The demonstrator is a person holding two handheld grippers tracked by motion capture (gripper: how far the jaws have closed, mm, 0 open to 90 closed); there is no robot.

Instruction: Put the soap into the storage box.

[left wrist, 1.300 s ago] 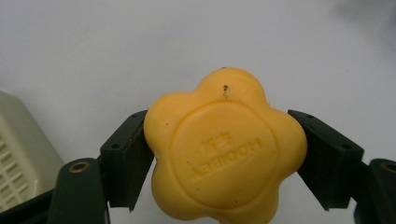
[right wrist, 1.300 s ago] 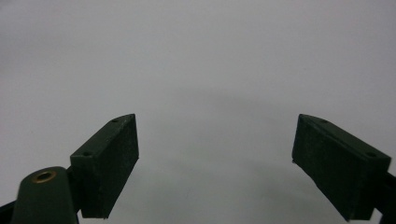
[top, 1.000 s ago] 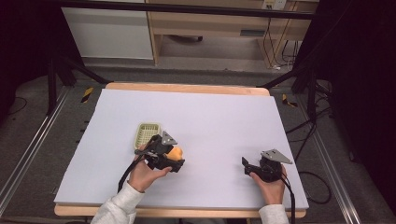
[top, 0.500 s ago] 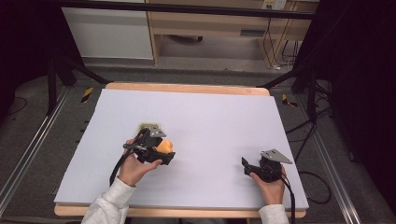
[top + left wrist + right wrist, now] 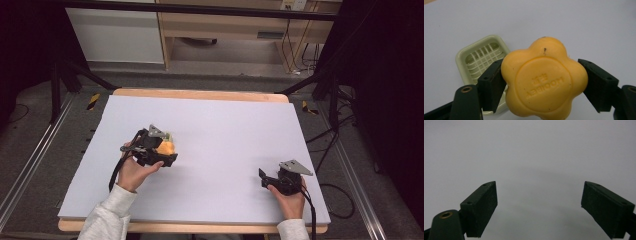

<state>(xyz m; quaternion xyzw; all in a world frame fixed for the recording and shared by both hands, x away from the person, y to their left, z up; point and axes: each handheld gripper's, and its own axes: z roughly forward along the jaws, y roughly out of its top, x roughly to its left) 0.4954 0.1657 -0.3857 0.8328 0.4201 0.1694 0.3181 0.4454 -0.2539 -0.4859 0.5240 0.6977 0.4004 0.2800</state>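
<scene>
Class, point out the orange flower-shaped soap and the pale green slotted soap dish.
Orange flower-shaped soap (image 5: 544, 80): left gripper view, embossed centre.
Pale green slotted soap dish (image 5: 480, 55): left gripper view, slotted floor.

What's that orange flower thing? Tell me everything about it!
The soap is a smooth, waxy orange-yellow bar shaped like a flower with rounded lobes. A round panel on its face carries stamped letters, and a few dark specks mark its top. The left tongs pinch it on both sides, holding it above a pale green slatted soap dish.
</scene>
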